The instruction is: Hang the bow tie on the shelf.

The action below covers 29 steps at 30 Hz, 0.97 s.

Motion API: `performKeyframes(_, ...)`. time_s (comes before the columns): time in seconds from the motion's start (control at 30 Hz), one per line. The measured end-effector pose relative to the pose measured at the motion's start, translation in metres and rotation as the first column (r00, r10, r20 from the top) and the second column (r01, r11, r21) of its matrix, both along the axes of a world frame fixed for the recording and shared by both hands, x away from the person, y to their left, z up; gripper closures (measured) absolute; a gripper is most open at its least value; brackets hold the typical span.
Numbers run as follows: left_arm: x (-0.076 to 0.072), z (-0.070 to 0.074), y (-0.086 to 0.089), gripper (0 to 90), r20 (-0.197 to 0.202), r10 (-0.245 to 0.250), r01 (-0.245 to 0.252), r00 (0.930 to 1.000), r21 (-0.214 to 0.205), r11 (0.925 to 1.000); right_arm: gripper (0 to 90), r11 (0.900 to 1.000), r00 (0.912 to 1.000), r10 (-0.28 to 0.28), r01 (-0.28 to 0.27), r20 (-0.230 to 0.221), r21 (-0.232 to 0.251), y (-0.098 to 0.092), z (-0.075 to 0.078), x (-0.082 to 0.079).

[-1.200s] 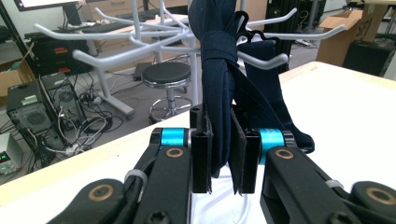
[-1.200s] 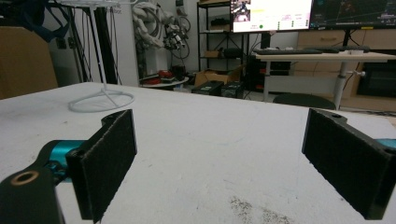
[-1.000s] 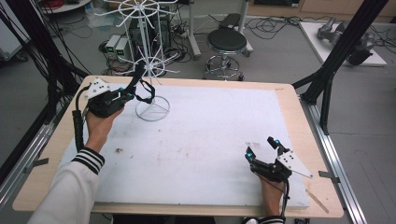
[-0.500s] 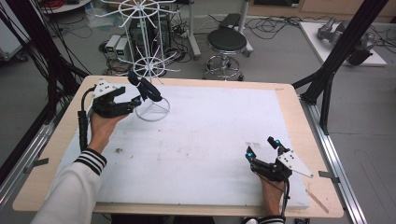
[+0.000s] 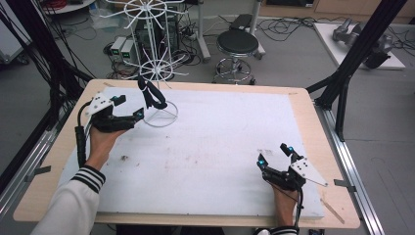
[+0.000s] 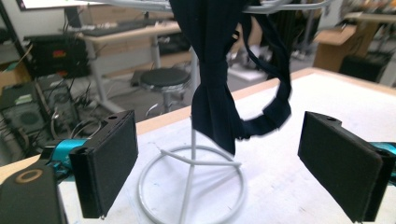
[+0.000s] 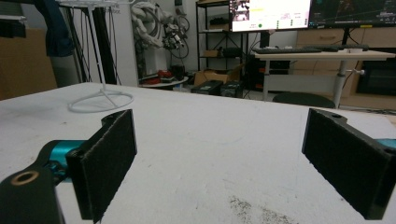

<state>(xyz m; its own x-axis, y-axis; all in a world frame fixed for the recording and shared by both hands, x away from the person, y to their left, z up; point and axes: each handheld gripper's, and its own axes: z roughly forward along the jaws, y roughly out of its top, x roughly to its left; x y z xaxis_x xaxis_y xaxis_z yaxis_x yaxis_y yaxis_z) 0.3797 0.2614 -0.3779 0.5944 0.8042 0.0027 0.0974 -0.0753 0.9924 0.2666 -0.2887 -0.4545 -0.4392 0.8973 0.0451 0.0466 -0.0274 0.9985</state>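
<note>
**Bow tie on the rack, both grippers empty**

Left gripper point(image 5: 138, 115) sits by the white wire rack point(image 5: 159, 105), jaws wide, gripping nothing. The dark bow tie point(image 6: 215, 100) hangs from a rack arm; hanging looks done. Its strap loop shows clearly in the left gripper view. Right gripper point(image 5: 274, 154) rests on the tabletop point(image 5: 220, 142), spread and empty.

The rack point(image 6: 194, 154) is thin white-coated wire, smooth with a faint sheen, and the dark navy cloth point(image 6: 219, 88) hanging from it looks soft and matt. Under the rack, the white table cover point(image 5: 220, 147) is matt and scuffed, bordered by pale wood point(image 5: 313, 127). The jaw pads of the left gripper point(image 6: 233, 163) look black, matt and finely rough.
</note>
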Motion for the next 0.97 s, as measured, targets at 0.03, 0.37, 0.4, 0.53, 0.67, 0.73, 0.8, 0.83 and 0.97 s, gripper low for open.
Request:
performKeyframes(0.03,-0.005,-0.004,0.004,12.5,0.008,-0.004,0.004,1.0,-0.015,0.9999,9.2,1.0,1.0,0.001,-0.001,-0.001,0.0,0.0,0.0,0.0)
performKeyframes(0.37,-0.055,-0.039,0.045,12.5,0.021,0.016,-0.015,0.9996,-0.066,0.9977,9.2,1.0,1.0,0.0,0.0,0.005,-0.006,0.001,0.0,-0.001)
performKeyframes(0.4,-0.06,-0.044,0.049,12.5,0.018,0.022,-0.02,0.9996,-0.075,0.997,9.2,1.0,1.0,-0.001,0.001,0.005,-0.008,0.001,0.0,-0.001)
performKeyframes(0.53,-0.076,-0.059,0.059,12.5,0.007,0.024,-0.023,0.9997,-0.101,0.9946,9.2,1.0,1.0,-0.001,0.001,0.006,-0.008,0.001,0.0,-0.001)
performKeyframes(0.67,-0.087,-0.068,0.064,12.6,0.022,0.016,-0.013,0.9996,-0.119,0.9928,9.2,1.0,1.0,-0.002,0.002,0.006,-0.007,0.001,0.0,-0.001)
performKeyframes(0.73,-0.091,-0.072,0.065,12.6,0.033,0.014,-0.009,0.9993,-0.13,0.9915,9.2,1.0,1.0,-0.003,0.003,0.002,-0.008,0.001,0.0,-0.001)
performKeyframes(0.8,-0.094,-0.076,0.064,12.5,0.049,0.011,-0.005,0.9987,-0.118,0.993,9.2,0.9999,1.0,-0.003,0.003,0.006,-0.011,0.001,0.0,-0.001)
performKeyframes(0.83,-0.096,-0.076,0.062,12.6,0.074,0.019,-0.011,0.9971,-0.11,0.9938,9.2,1.0,1.0,-0.004,0.004,0.003,-0.009,0.001,0.0,-0.001)
performKeyframes(0.97,-0.1,-0.077,0.059,12.7,0.115,0.029,-0.02,0.9929,-0.08,0.9966,9.2,0.9999,0.9999,-0.007,0.007,0.008,-0.013,0.002,0.0,-0.001)
